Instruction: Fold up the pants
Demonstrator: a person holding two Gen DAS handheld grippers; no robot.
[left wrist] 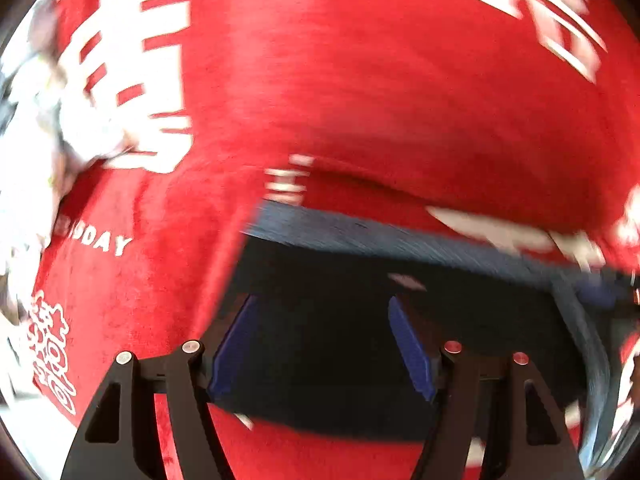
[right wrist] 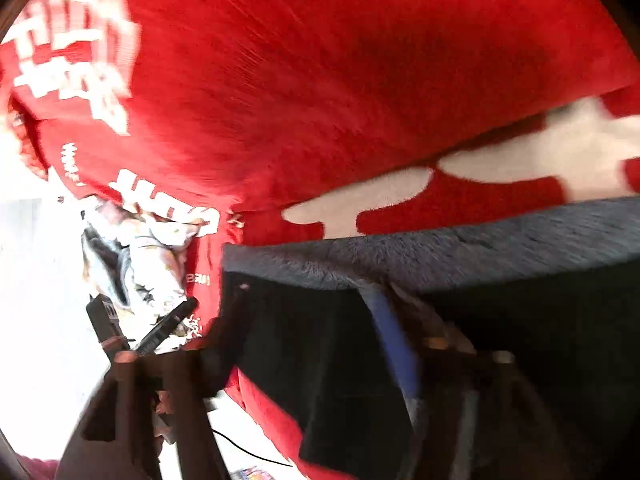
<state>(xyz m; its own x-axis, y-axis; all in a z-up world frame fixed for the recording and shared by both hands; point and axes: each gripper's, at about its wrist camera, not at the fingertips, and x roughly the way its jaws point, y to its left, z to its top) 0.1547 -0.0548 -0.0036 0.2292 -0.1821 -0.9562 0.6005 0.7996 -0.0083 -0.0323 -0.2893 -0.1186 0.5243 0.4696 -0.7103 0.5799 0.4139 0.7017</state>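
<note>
Dark navy pants [left wrist: 360,264] lie on a red blanket [left wrist: 320,80] with white lettering. In the left wrist view my left gripper [left wrist: 320,340] is open, its blue pads [left wrist: 236,344] spread apart just above the pants' dark fabric near their grey-blue fleece edge. In the right wrist view the pants [right wrist: 480,248] fill the lower right. My right gripper [right wrist: 312,344] is blurred; one blue pad [right wrist: 394,344] shows with dark cloth draped over and around it. The other finger is hidden by the cloth.
The red blanket [right wrist: 320,80] covers the surface in both views. A crumpled white printed garment [right wrist: 152,264] lies at the blanket's left edge, also in the left wrist view [left wrist: 44,112]. A black device [right wrist: 108,320] and a thin cable [right wrist: 248,452] lie on the white surface.
</note>
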